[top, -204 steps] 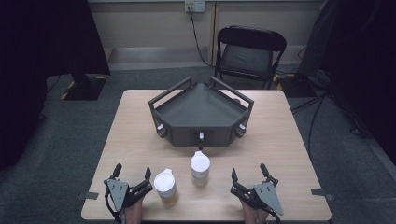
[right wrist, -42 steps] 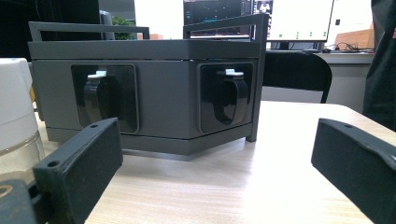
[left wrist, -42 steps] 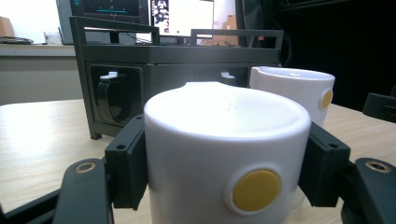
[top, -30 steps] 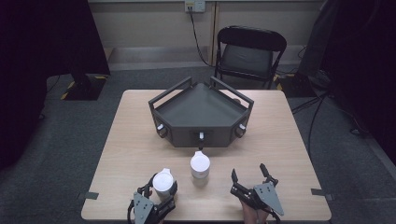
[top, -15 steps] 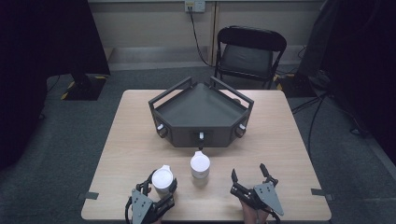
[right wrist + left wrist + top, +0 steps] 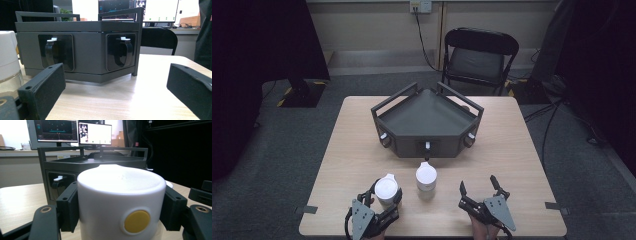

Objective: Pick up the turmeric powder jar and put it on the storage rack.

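Observation:
Two white-capped jars stand near the table's front edge. The left jar (image 6: pixel 386 189) has a yellow dot on its cap (image 6: pixel 137 221). My left gripper (image 6: pixel 382 197) is shut on this jar's cap, and both black pads (image 6: pixel 68 208) press its sides. The second jar (image 6: pixel 426 177) stands free to its right, also seen at the left edge of the right gripper view as a white cap over clear glass (image 6: pixel 8 55). My right gripper (image 6: pixel 478 186) rests open on the table right of that jar, with its jaws wide apart (image 6: pixel 116 86) and nothing between them.
A dark grey three-sided box (image 6: pixel 427 142) with rails and latches on its front faces (image 6: pixel 87 50) sits mid-table behind the jars. A black folding chair (image 6: pixel 479 55) stands beyond the far edge. Bare wood lies right of the box.
Since the earliest frame my left gripper has moved right to the left jar and closed around its cap. Over the last second it has barely shifted. The right gripper has stayed still.

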### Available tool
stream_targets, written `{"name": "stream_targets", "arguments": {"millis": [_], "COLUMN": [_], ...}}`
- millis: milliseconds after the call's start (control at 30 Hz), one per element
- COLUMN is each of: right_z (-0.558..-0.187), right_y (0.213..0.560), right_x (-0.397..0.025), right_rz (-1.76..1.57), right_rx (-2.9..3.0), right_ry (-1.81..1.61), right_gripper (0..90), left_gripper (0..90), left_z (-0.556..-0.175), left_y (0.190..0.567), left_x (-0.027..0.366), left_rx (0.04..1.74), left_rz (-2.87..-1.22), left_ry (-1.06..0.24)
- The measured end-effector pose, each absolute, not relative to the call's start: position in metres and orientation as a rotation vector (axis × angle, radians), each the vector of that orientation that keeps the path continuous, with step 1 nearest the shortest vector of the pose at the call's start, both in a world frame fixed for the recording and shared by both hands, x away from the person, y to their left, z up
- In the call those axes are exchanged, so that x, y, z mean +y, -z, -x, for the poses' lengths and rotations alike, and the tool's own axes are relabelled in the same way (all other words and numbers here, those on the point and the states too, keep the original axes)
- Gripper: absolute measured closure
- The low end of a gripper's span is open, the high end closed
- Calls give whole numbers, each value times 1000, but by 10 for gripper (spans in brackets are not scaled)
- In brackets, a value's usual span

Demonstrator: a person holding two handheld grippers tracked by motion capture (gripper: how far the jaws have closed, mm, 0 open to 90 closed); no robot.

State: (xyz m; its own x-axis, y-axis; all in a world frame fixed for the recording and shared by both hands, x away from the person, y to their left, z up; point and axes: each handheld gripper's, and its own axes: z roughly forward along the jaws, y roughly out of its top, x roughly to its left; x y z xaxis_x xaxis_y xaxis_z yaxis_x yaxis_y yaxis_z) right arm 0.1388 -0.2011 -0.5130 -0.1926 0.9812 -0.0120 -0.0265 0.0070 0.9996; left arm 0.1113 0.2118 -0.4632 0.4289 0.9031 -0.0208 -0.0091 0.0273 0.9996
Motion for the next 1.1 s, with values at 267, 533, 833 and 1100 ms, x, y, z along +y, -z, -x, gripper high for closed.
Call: {"name": "stream_targets", "arguments": {"millis": [267, 533, 833, 1100], "right_z": [-139, -139, -139, -139], "right_y": [513, 513, 513, 513], "right_x": [-201, -201, -201, -200], "right_rz": [-1085, -1086, -1087, -1088], "right_rx": [1335, 1334, 1333, 1333], "right_ry": [-1354, -1354, -1352, -1352], "right_gripper": [8, 8, 8, 8], "left_gripper": [307, 307, 307, 307], "left_z": [-115, -118, -122, -128], "left_y": [460, 456, 451, 447], "left_x": [208, 209, 211, 211], "left_rx": [869, 856, 859, 857], "left_rz": [-1375, -1384, -1387, -1389], "left_ry": [-849, -846, -845, -845]}}
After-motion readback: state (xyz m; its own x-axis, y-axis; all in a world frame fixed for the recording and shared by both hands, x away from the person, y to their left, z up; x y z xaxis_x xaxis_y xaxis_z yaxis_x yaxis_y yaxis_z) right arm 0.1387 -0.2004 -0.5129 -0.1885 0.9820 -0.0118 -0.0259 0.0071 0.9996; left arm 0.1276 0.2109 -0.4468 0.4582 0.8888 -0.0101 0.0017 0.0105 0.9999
